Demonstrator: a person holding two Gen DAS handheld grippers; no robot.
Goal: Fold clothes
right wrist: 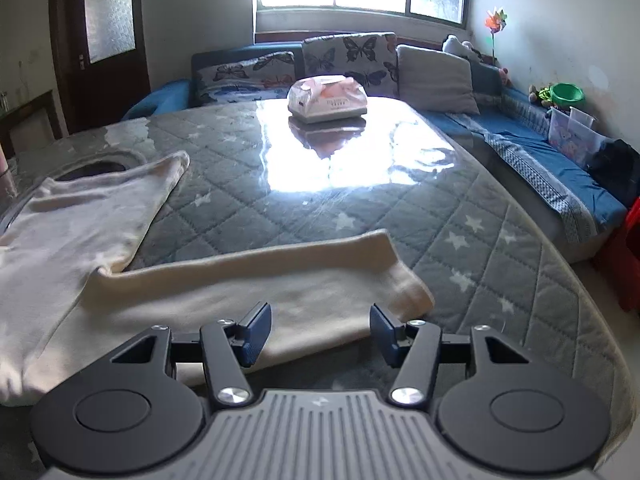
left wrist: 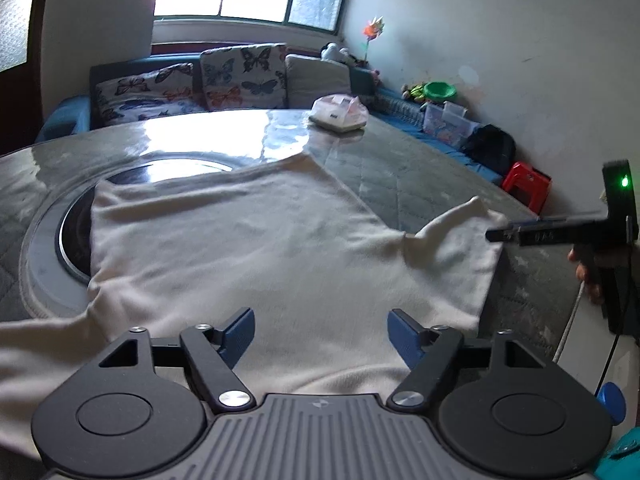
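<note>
A cream garment lies spread flat on the grey quilted table. My left gripper is open and hovers just above its near edge, holding nothing. The right gripper shows at the far right of the left wrist view, beside the garment's raised sleeve. In the right wrist view the right gripper is open and empty, just above the sleeve, which lies across the table. The garment's body lies to the left.
A tissue box stands at the table's far side. A round dark inset in the table lies partly under the garment. A blue sofa with cushions runs behind and right. A red stool stands by the right edge.
</note>
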